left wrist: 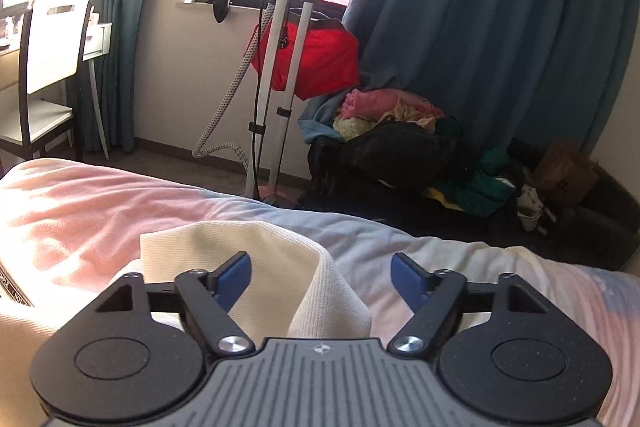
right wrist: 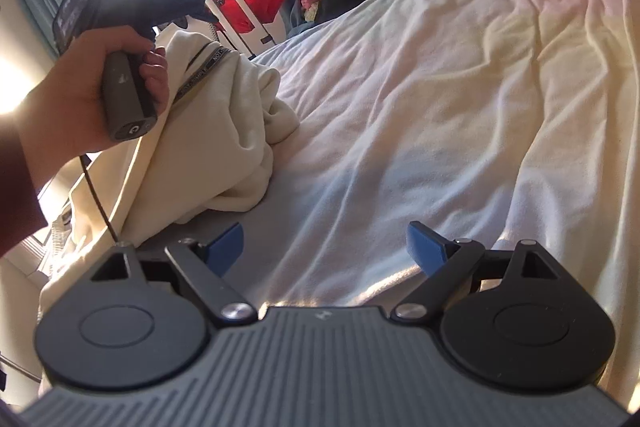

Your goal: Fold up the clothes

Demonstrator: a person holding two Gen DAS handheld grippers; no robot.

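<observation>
A cream ribbed garment [left wrist: 276, 267] lies bunched on the bed [left wrist: 80, 211], which has a pale pink and blue sheet. One raised fold of it stands between the blue pads [left wrist: 236, 277] of my left gripper [left wrist: 320, 263]. The jaws stand apart and the pads do not press on the cloth. In the right wrist view a hand [right wrist: 80, 87] holds the left gripper's handle [right wrist: 124, 95] above the heaped garment [right wrist: 224, 131], whose dark printed band shows near the top. My right gripper [right wrist: 324, 243] hovers open over the bare sheet [right wrist: 440, 87], to the right of the garment, with nothing between its fingers.
Beyond the bed's far edge stand a garment steamer [left wrist: 280, 67], a red bag [left wrist: 320, 59] and a pile of mixed clothes [left wrist: 400, 139] on the floor. A white chair [left wrist: 48, 67] and desk are at far left. Teal curtains [left wrist: 500, 27] hang at the back, and a brown paper bag [left wrist: 564, 171] sits at far right.
</observation>
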